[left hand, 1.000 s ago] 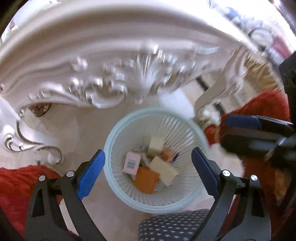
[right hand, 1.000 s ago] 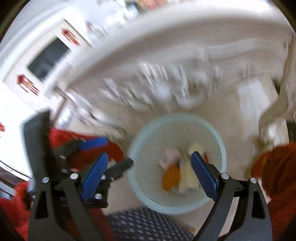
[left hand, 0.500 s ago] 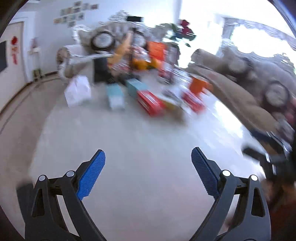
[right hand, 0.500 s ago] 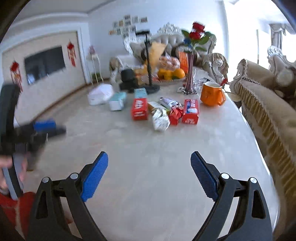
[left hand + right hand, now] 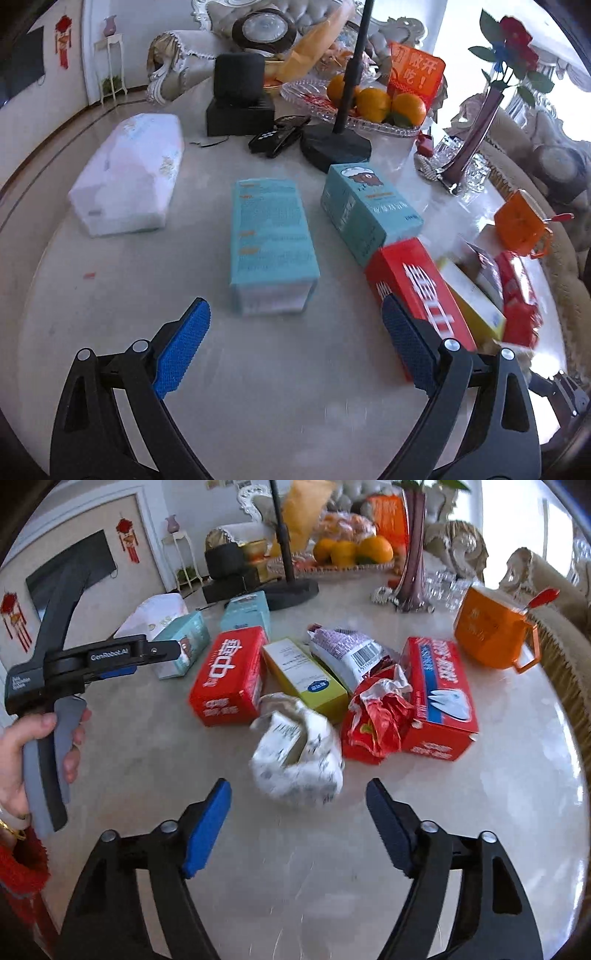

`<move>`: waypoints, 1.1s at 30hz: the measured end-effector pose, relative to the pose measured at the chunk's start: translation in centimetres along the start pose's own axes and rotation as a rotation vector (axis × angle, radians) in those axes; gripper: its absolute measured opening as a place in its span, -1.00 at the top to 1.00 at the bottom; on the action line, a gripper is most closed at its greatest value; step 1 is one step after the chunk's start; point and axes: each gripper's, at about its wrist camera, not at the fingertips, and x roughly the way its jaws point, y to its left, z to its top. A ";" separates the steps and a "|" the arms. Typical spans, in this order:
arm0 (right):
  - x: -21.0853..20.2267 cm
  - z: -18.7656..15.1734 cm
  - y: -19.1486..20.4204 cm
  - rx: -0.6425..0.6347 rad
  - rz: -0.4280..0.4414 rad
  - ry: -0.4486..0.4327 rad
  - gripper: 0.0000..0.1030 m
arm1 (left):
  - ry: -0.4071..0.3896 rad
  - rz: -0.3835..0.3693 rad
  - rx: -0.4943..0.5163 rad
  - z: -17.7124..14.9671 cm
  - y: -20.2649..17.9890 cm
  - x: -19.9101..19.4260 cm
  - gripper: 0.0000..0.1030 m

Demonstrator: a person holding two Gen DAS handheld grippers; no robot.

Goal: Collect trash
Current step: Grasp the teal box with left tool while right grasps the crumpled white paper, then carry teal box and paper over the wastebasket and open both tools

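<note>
Below, both of my blue-padded black grippers hang over the pale marble tabletop (image 5: 155, 775). My left gripper (image 5: 295, 349) stands wide open with nothing between its pads, just short of a light-blue rectangular carton (image 5: 271, 243) lying flat; a second teal carton (image 5: 365, 208) lies beside it to the right, touching a red printed box (image 5: 417, 288), and a white soft tissue pack (image 5: 129, 184) sits apart at the left. My right gripper (image 5: 298, 829) has just been narrowing its jaws, yet they remain apart and empty; a crumpled white printed wrapper (image 5: 299, 764) lies just ahead of the pads, untouched. Behind it sit a yellow-green slim box (image 5: 306, 679), a crushed red foil wrapper (image 5: 376, 716) and a red-and-blue carton (image 5: 439, 694) close together. An orange plastic mug (image 5: 491, 627) stands at the far right. My left hand (image 5: 22, 753) grips its tool's grey handle.
</note>
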 end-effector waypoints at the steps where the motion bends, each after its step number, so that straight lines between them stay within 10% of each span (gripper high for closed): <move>1: 0.3 0.2 -0.2 0.011 0.021 0.005 -0.34 | 0.006 0.007 0.016 0.3 -0.3 0.5 -0.78; 5: 1.1 0.6 -0.4 0.001 0.008 0.004 -0.26 | 0.042 0.057 0.076 1.3 -1.2 2.7 -0.78; 8: 1.4 1.2 -0.2 -0.009 0.006 0.000 0.17 | 0.052 0.042 0.069 1.5 -1.1 3.6 -0.75; 10: 1.4 1.2 -0.3 0.003 0.018 0.000 0.21 | 0.068 0.020 0.049 1.3 -0.8 3.8 -0.04; 33: -13.4 -11.4 4.0 0.092 0.170 -0.180 0.22 | -0.054 -0.146 0.074 -8.2 0.8 -13.4 0.03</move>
